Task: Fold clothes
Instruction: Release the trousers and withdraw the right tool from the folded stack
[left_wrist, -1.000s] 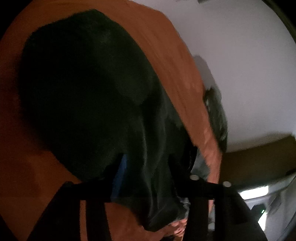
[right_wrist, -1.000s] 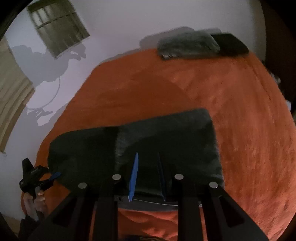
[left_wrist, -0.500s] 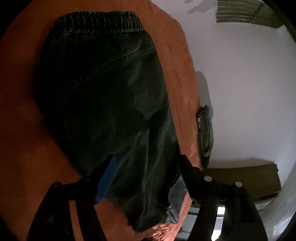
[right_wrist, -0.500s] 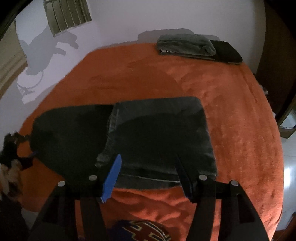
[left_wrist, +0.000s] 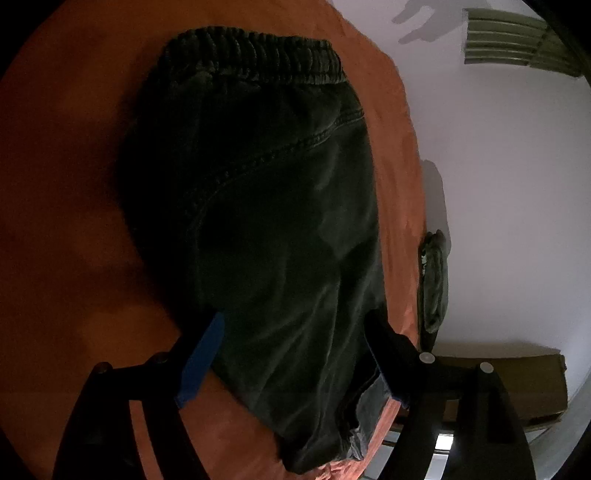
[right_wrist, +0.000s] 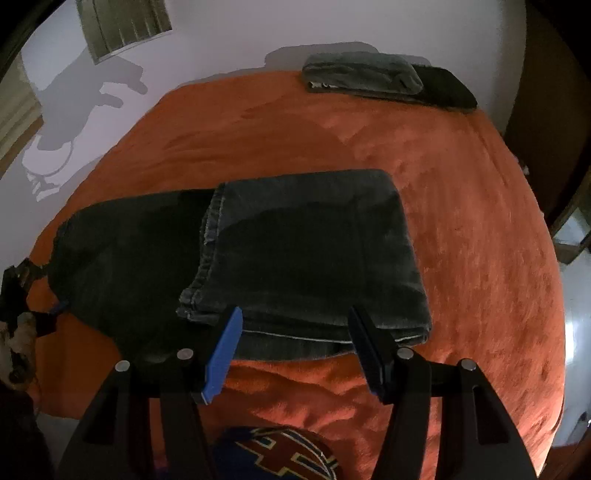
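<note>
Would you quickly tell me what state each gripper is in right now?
Left gripper: open, just been opening, over the jeans, not gripping.
Right gripper: open, holding nothing.

The blanket (right_wrist: 461, 206) is showing a rusty orange, glowing brighter at the right and dulling to brown in shadow. The jeans (right_wrist: 314, 251) are looking dark charcoal grey, with paler stitching running along the hem and a lighter line edging the fold. The stack (right_wrist: 384, 79) at the far edge is showing grey on top and near-black beneath. The right gripper (right_wrist: 297, 347) is showing black, one finger (right_wrist: 223, 360) faced in bright blue. The left gripper (left_wrist: 295, 354) is showing the same black and blue. The wall (right_wrist: 229, 33) is looking pale lilac-white. A cloth (right_wrist: 280, 454) at the bottom is carrying a navy, red and cream geometric pattern.
</note>
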